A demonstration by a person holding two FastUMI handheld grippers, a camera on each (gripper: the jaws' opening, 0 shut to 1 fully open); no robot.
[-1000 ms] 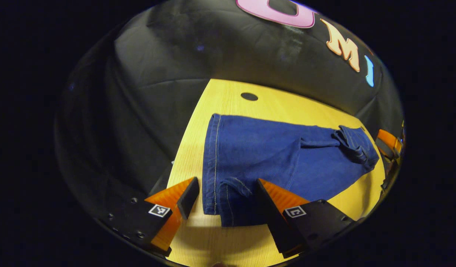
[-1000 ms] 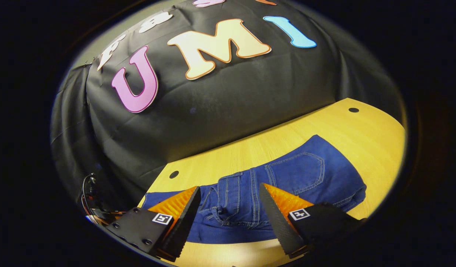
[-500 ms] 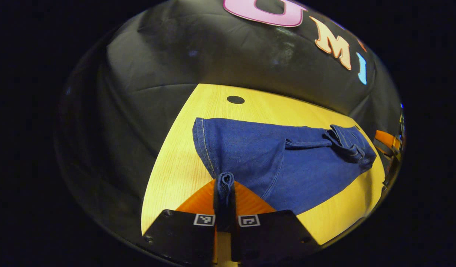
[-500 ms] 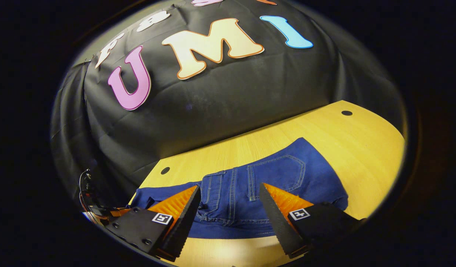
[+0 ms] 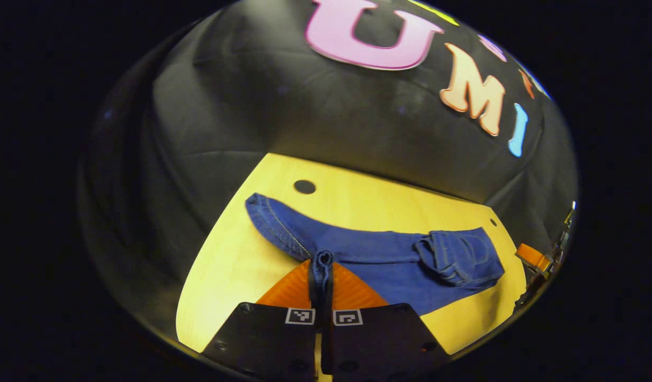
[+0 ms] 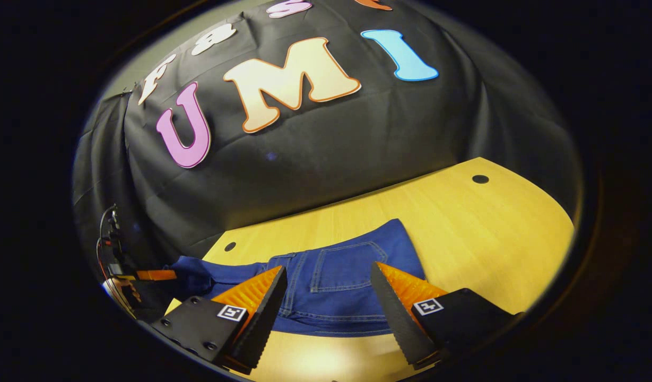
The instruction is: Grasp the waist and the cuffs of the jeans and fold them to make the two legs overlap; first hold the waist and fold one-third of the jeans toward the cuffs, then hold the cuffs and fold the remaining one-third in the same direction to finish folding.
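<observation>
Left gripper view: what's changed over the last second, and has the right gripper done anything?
The left gripper, open around the jeans cuff corner a second ago, has shut on the cuff and lifted it, so the leg hangs up from the table. The right gripper stays open over the waist, gripping nothing; its view has drifted slightly.

The dark blue denim jeans with pale stitching (image 5: 379, 254) stretch across the lower middle of the left gripper view on the yellow wood, the cuff hem (image 5: 275, 225) at the left and a pinched fold (image 5: 321, 265) rising at bottom centre. In the right gripper view the jeans' back pocket (image 6: 347, 265) lies flat, bottom centre.
</observation>
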